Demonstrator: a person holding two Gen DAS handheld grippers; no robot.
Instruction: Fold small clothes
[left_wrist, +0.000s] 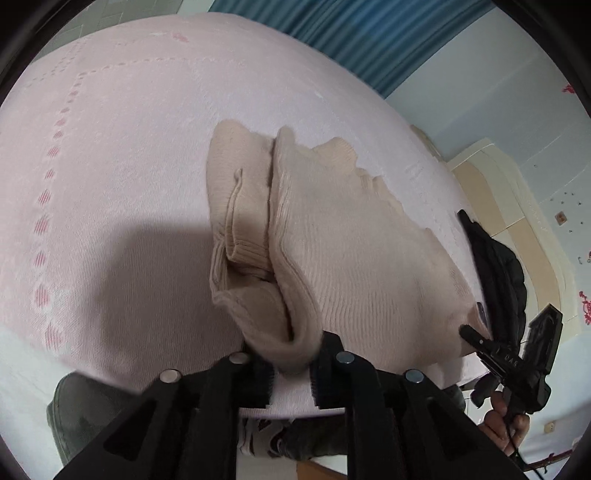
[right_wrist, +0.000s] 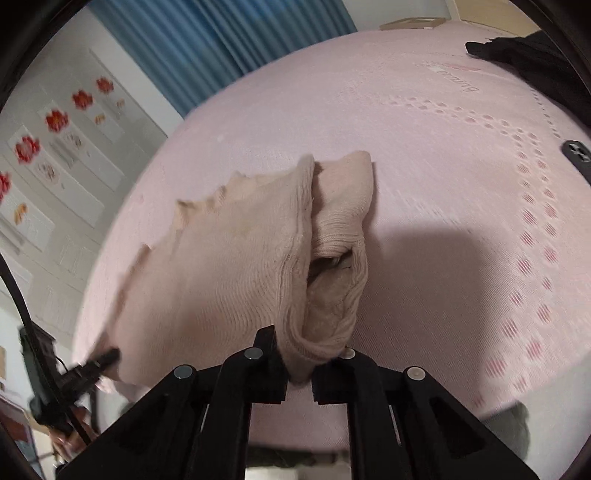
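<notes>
Both the left gripper (left_wrist: 291, 373) and right gripper (right_wrist: 300, 373) pinch the near hem of the beige garment (left_wrist: 332, 240), probably half folded, on the pink bed (left_wrist: 129, 147).

A pink bedspread (left_wrist: 129, 147) with a dotted pattern is spread over the bed. A blue curtain (left_wrist: 351, 33) is hung behind it. Pale walls (right_wrist: 74, 155) are decorated with red flower stickers (right_wrist: 57, 120)

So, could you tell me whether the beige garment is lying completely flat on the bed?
No, the beige garment hangs bunched from both tongs, lifted at its near edge.
</notes>
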